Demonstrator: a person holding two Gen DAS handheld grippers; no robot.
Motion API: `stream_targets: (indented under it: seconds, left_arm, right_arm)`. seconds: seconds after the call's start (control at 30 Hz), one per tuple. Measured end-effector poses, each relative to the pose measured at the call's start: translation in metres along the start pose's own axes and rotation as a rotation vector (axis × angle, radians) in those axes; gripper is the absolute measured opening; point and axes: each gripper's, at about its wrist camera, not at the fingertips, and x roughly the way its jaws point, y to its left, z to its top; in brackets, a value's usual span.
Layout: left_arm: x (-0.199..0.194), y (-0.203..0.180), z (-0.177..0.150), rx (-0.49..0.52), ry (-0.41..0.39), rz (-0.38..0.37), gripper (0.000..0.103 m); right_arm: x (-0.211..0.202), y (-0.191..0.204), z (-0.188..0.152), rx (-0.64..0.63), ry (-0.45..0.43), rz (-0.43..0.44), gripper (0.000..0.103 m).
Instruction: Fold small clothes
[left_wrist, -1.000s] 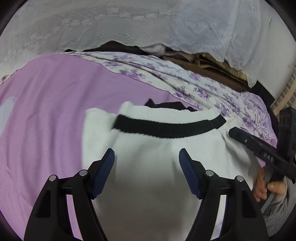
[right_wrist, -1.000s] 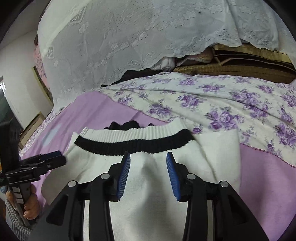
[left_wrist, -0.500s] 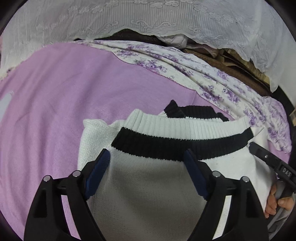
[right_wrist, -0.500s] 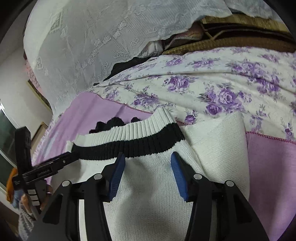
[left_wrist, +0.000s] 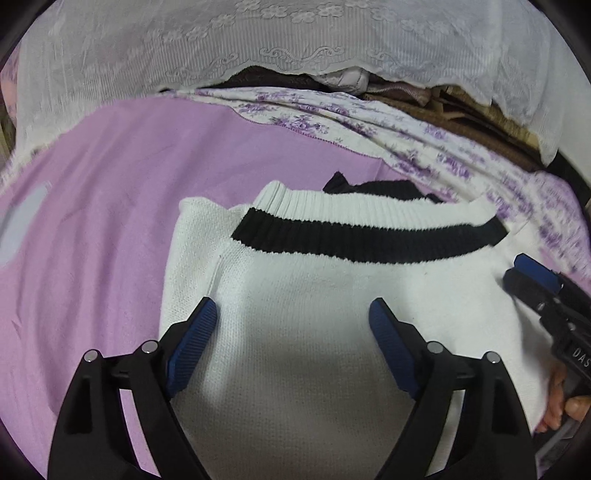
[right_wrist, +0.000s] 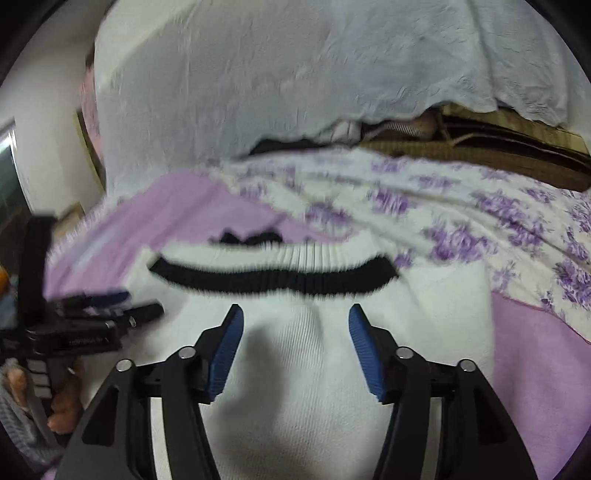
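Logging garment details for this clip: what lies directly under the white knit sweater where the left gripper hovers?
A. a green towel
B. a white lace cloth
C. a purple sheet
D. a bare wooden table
C. In the left wrist view the white sweater lies on the purple sheet, which shows all along its left edge beside the open left gripper; the lace cloth hangs farther back.

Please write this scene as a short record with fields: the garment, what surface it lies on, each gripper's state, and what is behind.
garment: white knit sweater with a black stripe on its ribbed band
surface: purple sheet
left gripper: open, over the sweater, holding nothing
right gripper: open, over the sweater, holding nothing
behind: floral blanket, white lace cover
image quality: right wrist view blurred
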Motion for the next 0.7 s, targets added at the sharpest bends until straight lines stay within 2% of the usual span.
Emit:
stream_targets:
  seconds: [0.07, 0.2, 0.37, 0.53, 0.7]
  left_arm:
    - [0.0, -0.004, -0.002, 0.022, -0.012, 0.033, 0.083]
    - [-0.003, -0.002, -0.003, 0.013, -0.018, 0.032, 0.084]
    - [-0.009, -0.006, -0.007, 0.024, -0.039, 0.053, 0.084]
    - [-0.018, -0.008, -0.012, 0.033, -0.06, 0.063, 0.084]
    - [-0.022, -0.007, -0.016, 0.035, -0.062, 0.069, 0.084]
  right_arm:
    - [0.005, -0.006, -0.002, 0.033, 0.028, 0.019, 0.064]
    - [0.003, -0.005, -0.005, 0.034, 0.016, 0.015, 0.064]
    - [-0.018, 0.002, -0.01, 0.014, -0.074, -0.031, 0.064]
    - [-0.035, 0.024, -0.022, -0.067, -0.099, -0.061, 0.064]
    - [-0.033, 0.044, -0.033, -0.148, -0.043, -0.091, 0.067]
